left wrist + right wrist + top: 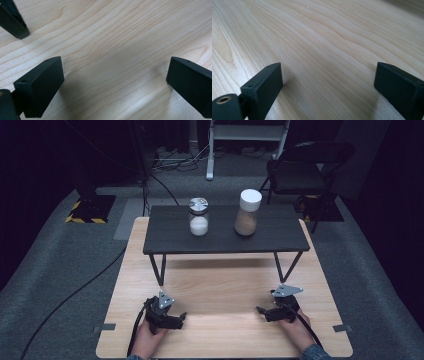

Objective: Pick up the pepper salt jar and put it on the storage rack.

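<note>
Two jars stand on a dark raised shelf [165, 240] at the back of the wooden table [220, 285]. One is a clear jar with a silver lid [198, 217], part full of white grains. The other is a taller jar with a white lid [248, 212] holding tan powder. My left gripper [181, 318] rests low on the table near the front left, jaws wide open over bare wood [115, 67]. My right gripper [261, 311] rests near the front right, also open, nothing between its jaws [328, 75].
The shelf stands on thin black legs [159, 269], one foot [13, 25] showing in the left gripper view. A black folding chair [305, 170] and a white stand [212, 150] sit beyond the table. Cables [75, 295] run across the grey floor at left.
</note>
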### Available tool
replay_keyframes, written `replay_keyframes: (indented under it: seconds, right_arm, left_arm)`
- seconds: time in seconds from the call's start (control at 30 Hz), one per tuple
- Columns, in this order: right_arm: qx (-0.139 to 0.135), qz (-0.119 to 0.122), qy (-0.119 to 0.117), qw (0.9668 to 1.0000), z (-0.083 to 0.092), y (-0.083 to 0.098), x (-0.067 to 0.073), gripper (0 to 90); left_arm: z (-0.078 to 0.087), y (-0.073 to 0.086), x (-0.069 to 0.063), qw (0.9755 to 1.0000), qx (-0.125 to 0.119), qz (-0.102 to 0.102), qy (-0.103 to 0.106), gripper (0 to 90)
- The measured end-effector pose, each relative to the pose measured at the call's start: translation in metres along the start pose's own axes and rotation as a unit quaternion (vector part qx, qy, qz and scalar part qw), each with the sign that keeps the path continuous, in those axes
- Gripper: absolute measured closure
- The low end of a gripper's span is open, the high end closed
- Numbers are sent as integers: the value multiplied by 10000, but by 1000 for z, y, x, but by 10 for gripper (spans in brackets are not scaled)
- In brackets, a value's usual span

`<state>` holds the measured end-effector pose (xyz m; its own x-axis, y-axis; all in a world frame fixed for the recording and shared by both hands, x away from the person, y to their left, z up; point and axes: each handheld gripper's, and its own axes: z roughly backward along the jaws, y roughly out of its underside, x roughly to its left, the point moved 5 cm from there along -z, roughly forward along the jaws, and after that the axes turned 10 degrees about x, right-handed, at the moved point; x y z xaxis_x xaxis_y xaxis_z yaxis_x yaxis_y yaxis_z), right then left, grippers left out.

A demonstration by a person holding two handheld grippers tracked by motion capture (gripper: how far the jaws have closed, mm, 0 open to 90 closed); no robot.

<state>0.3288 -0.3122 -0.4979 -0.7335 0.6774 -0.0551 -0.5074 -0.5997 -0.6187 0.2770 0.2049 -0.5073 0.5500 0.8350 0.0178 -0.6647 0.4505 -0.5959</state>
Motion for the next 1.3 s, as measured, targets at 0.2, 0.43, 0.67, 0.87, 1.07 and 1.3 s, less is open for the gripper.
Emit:
replay_keyframes:
  seconds: [0.2,0.43,0.67,0.87,1.07,1.3]
  right_arm:
    - [1,-3,3,10000,0,0,0,83]
    - [1,-22,10,10000,0,0,1,83]
    - [9,-41,32,10000,0,0,2,80]
    - [6,-67,53,10000,0,0,3,78]
    - [12,-62,48,10000,0,0,2,77]
    - [13,-62,47,10000,0,0,2,77]
  left_arm:
    - [0,0,0,10000,-1,0,1,12]
    - [0,0,-1,10000,0,15,-6,13]
    - [0,0,-1,10000,-1,33,-15,12]
    - [0,1,-2,10000,0,37,-25,13]
    - [0,0,-2,10000,1,37,-24,12]
    - [0,1,-2,10000,0,37,-24,12]
